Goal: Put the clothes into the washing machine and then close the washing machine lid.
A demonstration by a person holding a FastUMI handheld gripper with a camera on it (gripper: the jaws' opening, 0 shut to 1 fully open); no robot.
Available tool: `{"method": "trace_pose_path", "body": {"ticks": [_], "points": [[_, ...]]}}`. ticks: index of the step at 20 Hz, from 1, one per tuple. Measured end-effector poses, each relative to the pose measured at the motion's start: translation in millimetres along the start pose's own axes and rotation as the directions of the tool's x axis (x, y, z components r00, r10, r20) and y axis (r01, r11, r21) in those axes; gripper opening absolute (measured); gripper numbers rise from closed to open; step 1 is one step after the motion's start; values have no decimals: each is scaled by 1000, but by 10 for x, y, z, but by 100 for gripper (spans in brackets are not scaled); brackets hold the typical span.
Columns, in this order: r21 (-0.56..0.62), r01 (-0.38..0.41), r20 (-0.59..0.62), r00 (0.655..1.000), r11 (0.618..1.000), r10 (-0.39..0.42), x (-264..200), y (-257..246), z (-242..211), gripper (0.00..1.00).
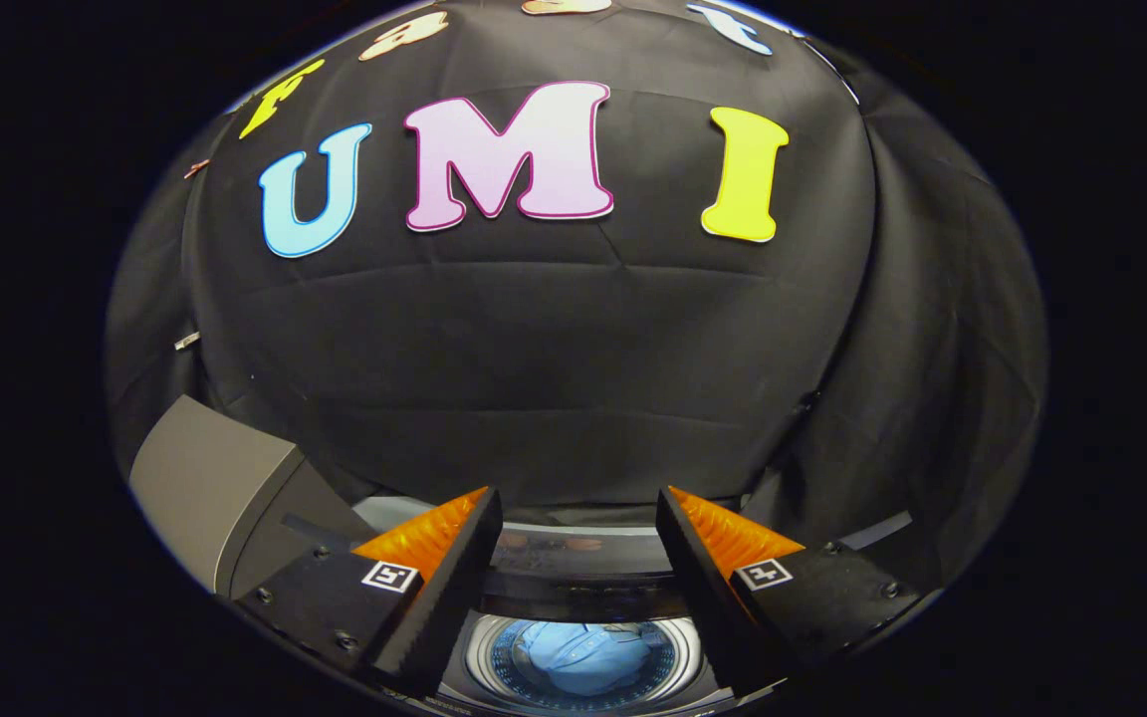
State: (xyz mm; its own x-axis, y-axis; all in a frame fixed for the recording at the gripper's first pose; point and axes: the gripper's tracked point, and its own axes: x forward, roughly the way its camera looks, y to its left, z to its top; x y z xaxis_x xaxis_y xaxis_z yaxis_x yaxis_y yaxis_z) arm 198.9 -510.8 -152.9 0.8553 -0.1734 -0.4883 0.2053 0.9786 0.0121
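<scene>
tongs (578, 508) spread wide, holding nothing | blue clothes (583, 657) lie in washing machine (573, 583) drum below fingers | grey lid (210, 488) raised

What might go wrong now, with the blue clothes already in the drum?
1. The tongs are open and hold nothing; the grey lid stands raised beside them, so closing may slip on its smooth face.
2. The blue clothes lie bunched in the drum; any fabric over the rim could catch.
</scene>
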Motion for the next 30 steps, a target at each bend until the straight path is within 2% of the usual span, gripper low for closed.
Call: {"method": "trace_pose_path", "body": {"ticks": [9,14,18,20,21,23,27,30], "points": [[1,1,-18,1000,1000,-1,-15,5,-33,99],[-5,25,20,999,1000,-25,1,-15,18,99],[-5,12,13,1000,1000,-12,8,-3,-6,99],[-36,20,-16,1000,999,-21,30,-19,-58,99],[-87,55,-75,995,995,-61,6,-98,-156,99],[-98,31,-100,994,995,-41,-43,-66,-231,100],[-97,29,-41,999,995,-33,16,-60,-200,99],[-57,16,48,999,998,-14,-51,38,-13,99]]}}
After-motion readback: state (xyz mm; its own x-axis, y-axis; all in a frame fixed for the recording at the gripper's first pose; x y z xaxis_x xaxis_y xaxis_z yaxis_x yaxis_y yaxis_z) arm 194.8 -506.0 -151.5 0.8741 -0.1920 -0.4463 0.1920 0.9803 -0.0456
